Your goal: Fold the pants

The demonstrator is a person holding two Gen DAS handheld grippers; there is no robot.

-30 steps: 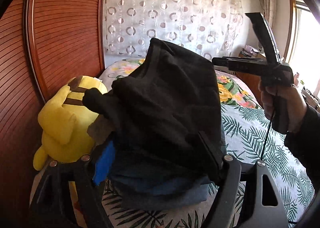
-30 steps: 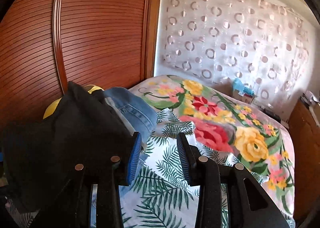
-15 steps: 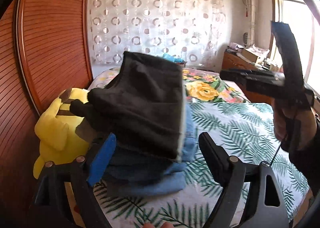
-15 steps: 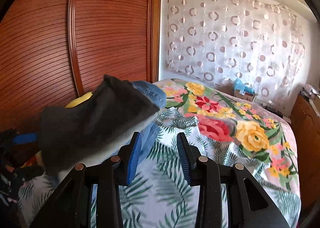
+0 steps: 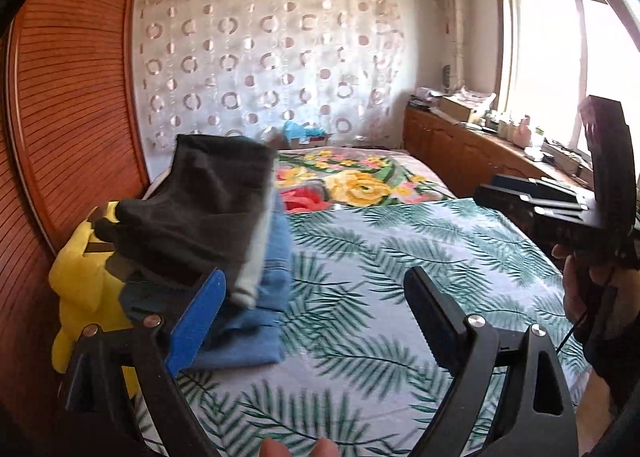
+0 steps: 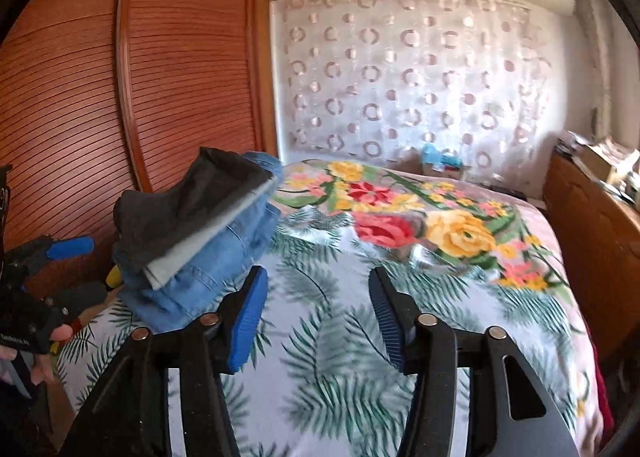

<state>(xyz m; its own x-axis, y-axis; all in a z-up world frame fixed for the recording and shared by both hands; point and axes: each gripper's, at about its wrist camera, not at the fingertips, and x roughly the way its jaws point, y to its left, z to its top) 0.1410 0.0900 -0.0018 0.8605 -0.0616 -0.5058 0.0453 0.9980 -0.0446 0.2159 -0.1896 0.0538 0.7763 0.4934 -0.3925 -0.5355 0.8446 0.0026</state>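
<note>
pants, three folded pairs, are stacked on one bed; two grippers, left and right, are held with fingers apart, gripping nothing.

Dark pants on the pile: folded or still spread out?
Folded. The dark pants sit as a compact layered bundle on top of the folded jeans; stacked edges show at their side. Both grippers are open, holding nothing.
</note>
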